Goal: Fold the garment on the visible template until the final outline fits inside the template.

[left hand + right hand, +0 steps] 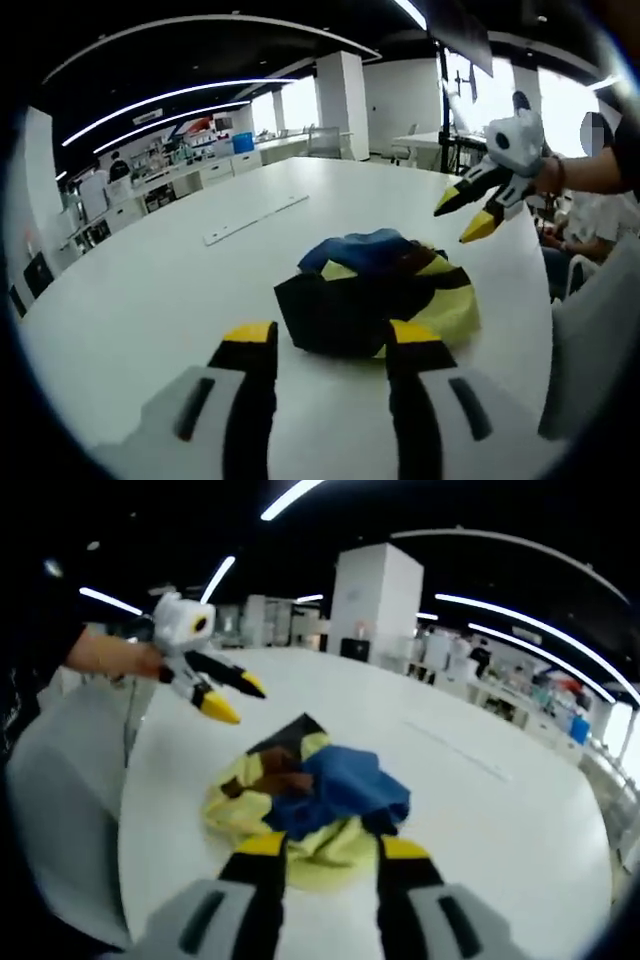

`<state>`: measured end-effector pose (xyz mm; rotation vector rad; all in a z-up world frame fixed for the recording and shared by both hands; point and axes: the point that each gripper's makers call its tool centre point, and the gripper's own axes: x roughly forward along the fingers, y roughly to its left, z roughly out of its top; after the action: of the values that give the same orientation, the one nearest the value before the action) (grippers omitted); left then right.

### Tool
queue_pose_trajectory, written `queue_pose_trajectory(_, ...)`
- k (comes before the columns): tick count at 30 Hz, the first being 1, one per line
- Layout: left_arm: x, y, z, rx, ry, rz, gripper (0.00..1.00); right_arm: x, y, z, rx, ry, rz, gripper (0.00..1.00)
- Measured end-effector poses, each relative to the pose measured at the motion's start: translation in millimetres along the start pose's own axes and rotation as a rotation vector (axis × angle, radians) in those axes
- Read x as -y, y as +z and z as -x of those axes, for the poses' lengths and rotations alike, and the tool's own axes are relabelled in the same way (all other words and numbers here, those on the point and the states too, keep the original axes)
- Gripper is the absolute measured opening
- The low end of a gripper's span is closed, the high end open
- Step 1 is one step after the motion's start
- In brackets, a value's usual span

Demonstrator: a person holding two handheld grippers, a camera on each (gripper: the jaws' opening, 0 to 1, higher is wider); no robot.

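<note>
A crumpled garment (375, 295) in yellow, blue, black and brown lies in a heap on the white round table (150, 300). In the left gripper view my left gripper (332, 335) stands open just short of the heap's near edge, with nothing between its jaws. My right gripper (455, 225) hangs open in the air beyond the heap, held by a hand. In the right gripper view the garment (310, 790) lies just past my right gripper (333, 848), whose jaws stand apart at its near edge. There my left gripper (248, 706) hovers open at the upper left.
A thin white strip (255, 220) lies flat on the table beyond the garment. A grey chair back (590, 350) stands at the table's edge, and a seated person (590, 220) is behind it. A white pillar (345, 105) and counters stand far back.
</note>
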<state>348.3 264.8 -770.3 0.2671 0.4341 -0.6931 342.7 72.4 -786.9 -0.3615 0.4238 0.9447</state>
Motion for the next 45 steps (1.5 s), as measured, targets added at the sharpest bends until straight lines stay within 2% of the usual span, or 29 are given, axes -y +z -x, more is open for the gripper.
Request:
queue_pose_trajectory(5,-11.0,3.7,-18,0.007,0.013,0.020,0.40,7,4.5,-8,0.018,-0.005,0.013,0.30)
queue_pose_trajectory(7,-16.6,1.2,-26,0.002,0.025,0.033,0.39,11,-0.3,-12,-0.006,-0.001,0.039,0.30)
queue_pose_trajectory(9,-14.3,-2.3,-32,-0.009,0.006,0.066,0.40,14,-1.4,-16,-0.009,-0.006,0.037,0.30)
queue_pose_trajectory(16,-17.3,-24.0,-50,-0.061,-0.011,0.093,0.36,15,4.5,-27,0.016,0.009,0.041,0.29)
queue_pose_trajectory(19,-13.8,-27.3,-54,-0.067,-0.027,0.112,0.32,14,4.0,-34,-0.001,0.024,0.112,0.28)
queue_pose_trajectory(23,-12.0,-27.0,-57,-0.073,-0.039,0.106,0.30,20,7.4,-39,0.019,0.015,0.086,0.26)
queue_pose_trajectory(27,-9.1,-26.2,-58,-0.076,-0.052,0.101,0.20,22,9.1,-43,0.043,0.027,0.046,0.21)
queue_pose_trajectory(30,-7.3,-27.3,-58,-0.080,-0.060,0.123,0.15,15,9.5,-47,0.044,0.048,0.039,0.20)
queue_pose_trajectory(34,-7.3,-27.3,-55,-0.089,-0.046,0.099,0.11,1,7.2,-50,0.028,0.107,0.030,0.01)
queue_pose_trajectory(35,-7.4,-27.4,-54,-0.093,-0.042,0.090,0.10,-1,6.4,-51,0.025,0.117,0.027,0.00)
queue_pose_trajectory(40,-8.5,-31.5,-48,-0.102,-0.039,0.087,0.01,-2,5.1,-52,0.012,0.109,0.000,0.00)
queue_pose_trajectory(43,-8.1,-32.8,-46,-0.101,-0.039,0.094,0.01,-3,6.3,-49,0.000,0.105,0.006,0.07)
queue_pose_trajectory(45,-7.8,-33.3,-44,-0.101,-0.037,0.099,0.01,-3,4.5,-48,-0.010,0.107,0.006,0.08)
